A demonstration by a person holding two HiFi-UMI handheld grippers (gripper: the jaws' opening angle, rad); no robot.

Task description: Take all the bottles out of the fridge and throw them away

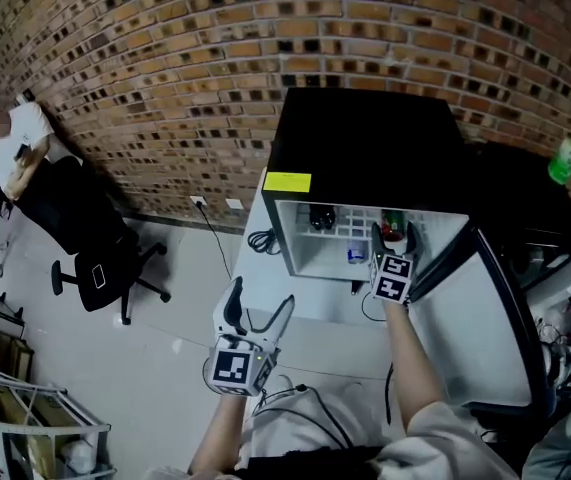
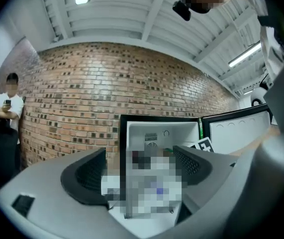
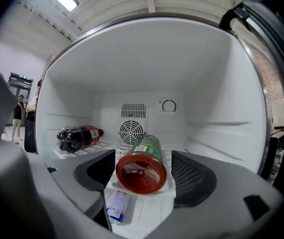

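The small black fridge (image 1: pixel 365 148) stands with its door (image 1: pixel 480 318) swung open to the right. On its shelf lie two bottles. A dark cola bottle (image 3: pixel 79 137) rests at the left, also seen as the dark bottle (image 1: pixel 322 216) from above. A red-drink bottle with a green label (image 3: pixel 142 166) lies with its base toward me. My right gripper (image 3: pixel 144 176) is inside the fridge mouth, jaws on either side of that bottle's base, a narrow gap showing at the right pad. My left gripper (image 1: pixel 260 313) hangs open and empty in front of the fridge (image 2: pixel 156 133).
A small blue-and-white pack (image 3: pixel 117 205) lies on the fridge floor below the shelf. A green bottle (image 1: pixel 565 158) stands on the black unit at right. An office chair (image 1: pixel 100 268) and a seated person (image 1: pixel 15 148) are far left. A cable (image 1: pixel 262 240) lies by the fridge.
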